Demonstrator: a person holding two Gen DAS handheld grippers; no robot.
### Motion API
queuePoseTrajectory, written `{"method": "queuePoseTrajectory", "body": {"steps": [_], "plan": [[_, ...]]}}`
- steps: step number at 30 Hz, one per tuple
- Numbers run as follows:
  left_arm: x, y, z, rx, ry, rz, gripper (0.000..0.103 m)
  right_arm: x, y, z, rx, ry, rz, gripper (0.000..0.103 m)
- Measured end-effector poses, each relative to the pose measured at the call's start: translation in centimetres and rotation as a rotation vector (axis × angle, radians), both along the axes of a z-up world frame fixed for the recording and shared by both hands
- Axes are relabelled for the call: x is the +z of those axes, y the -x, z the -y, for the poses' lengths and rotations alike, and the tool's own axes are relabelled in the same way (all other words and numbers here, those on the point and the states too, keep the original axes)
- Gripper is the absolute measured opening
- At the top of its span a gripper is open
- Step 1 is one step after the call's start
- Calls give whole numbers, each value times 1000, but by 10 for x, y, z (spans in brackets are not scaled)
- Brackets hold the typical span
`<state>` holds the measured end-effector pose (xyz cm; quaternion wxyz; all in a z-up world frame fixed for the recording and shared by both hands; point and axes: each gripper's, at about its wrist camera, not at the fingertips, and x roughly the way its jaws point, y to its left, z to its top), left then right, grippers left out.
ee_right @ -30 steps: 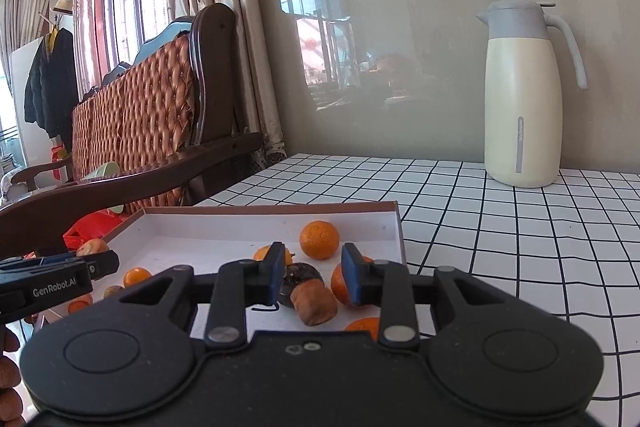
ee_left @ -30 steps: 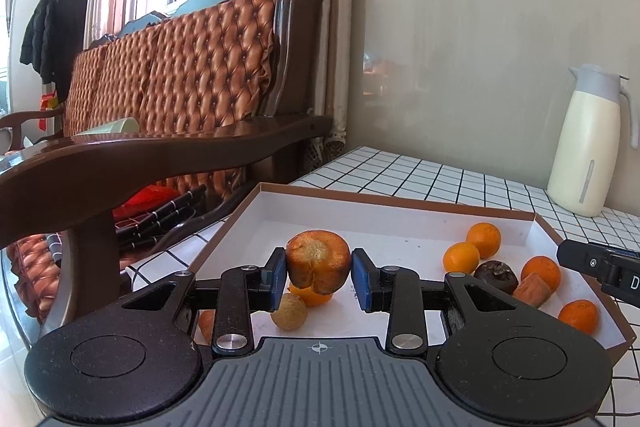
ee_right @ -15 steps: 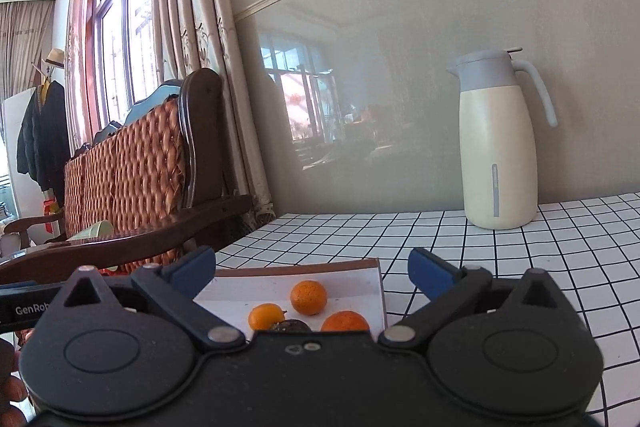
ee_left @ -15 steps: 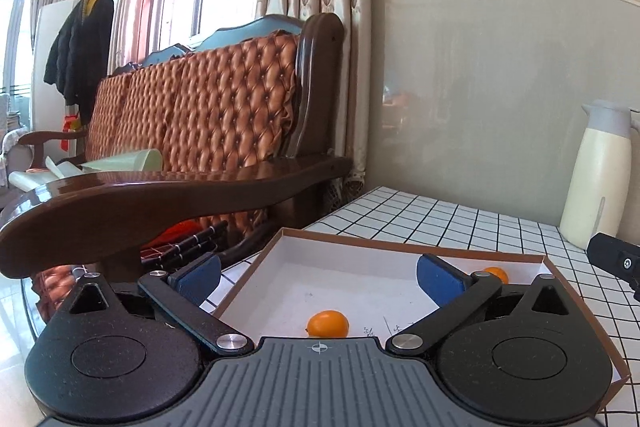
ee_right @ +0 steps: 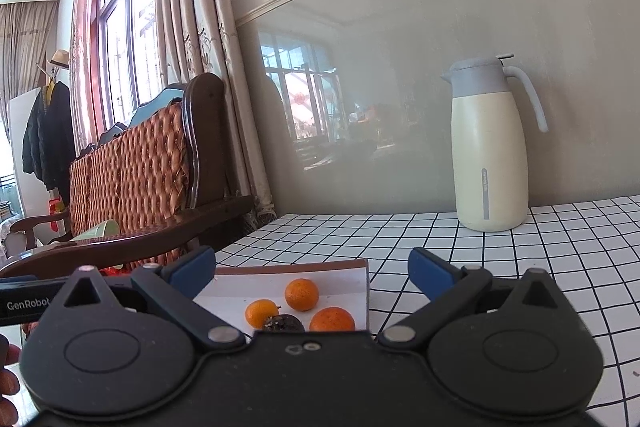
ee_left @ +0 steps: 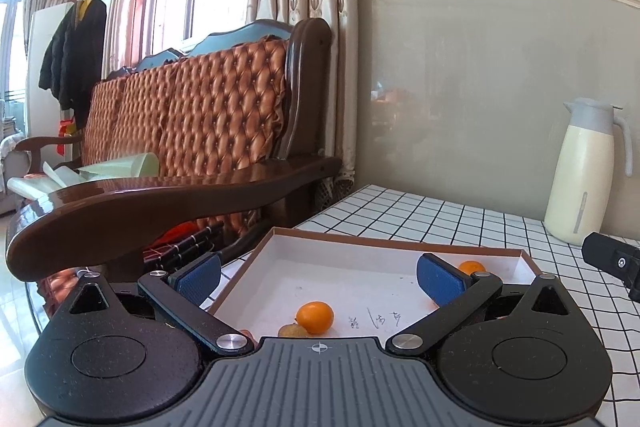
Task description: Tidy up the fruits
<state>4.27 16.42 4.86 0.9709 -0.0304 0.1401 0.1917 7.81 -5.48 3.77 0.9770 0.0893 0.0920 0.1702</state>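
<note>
The left gripper point(ee_left: 318, 277) hovers over the near part of a shallow cardboard box point(ee_left: 404, 241) on the checkered bench point(ee_left: 460, 219). Its blue fingers point(ee_left: 198, 273) have just been opening and now stand spread wide with nothing between them. Below them in the box lie an orange fruit point(ee_left: 315, 317) and a small yellowish fruit point(ee_left: 292, 329) touching it. The right gripper point(ee_right: 312, 271) likewise has its fingers point(ee_right: 430, 273) spread after just opening, holding nothing. Beneath it, at the box's right end, sit 3 oranges point(ee_right: 302, 294) around a dark fruit point(ee_right: 284, 323). A cream thermos jug point(ee_right: 490, 147) stands well apart by the wall.
</note>
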Motion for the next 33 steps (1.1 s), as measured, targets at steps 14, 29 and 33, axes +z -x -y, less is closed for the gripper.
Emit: {"method": "queuePoseTrajectory", "body": {"steps": [14,29,33], "plan": [[36,72,39,-29,78,-49,103,31,75,48,8,-56,-48,97],[67,122,73,-164,79,-57,103,69,141,59,22,-12,29,97],[67,119,71,-176,88,-62,103,65,137,54,38,-3,21,97]]}}
